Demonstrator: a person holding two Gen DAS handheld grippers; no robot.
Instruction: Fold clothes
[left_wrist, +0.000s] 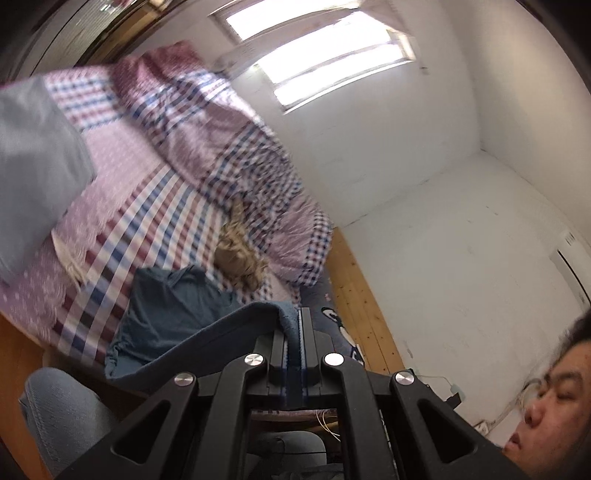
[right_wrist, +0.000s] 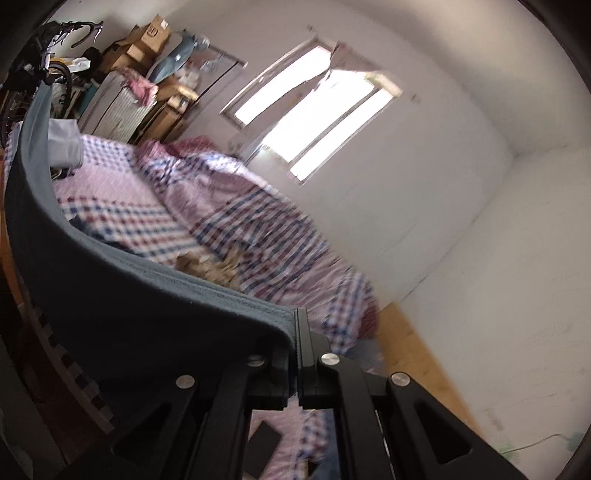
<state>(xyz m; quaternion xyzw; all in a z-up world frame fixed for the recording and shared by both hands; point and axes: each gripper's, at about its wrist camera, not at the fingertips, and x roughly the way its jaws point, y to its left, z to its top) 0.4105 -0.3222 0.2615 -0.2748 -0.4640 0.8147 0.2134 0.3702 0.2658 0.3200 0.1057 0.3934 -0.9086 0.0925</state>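
Both jaws are closed on the blue garment (right_wrist: 110, 295): left hand-held gripper (left_wrist: 300, 332) at lower centre, right hand-held gripper (right_wrist: 297, 332) likewise, above the checked bed (left_wrist: 147, 206).

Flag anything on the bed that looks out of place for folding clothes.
A fluffy tan plush-like lump lies mid-bed on the checked pink-and-blue bedsheet, beside the rumpled quilt; too blurred to identify. Both hand-held grippers, left and right, grip the dark blue garment.

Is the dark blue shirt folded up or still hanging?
Hanging, not folded: the dark blue cloth shirt stretches from the right gripper; the left gripper pinches its edge.
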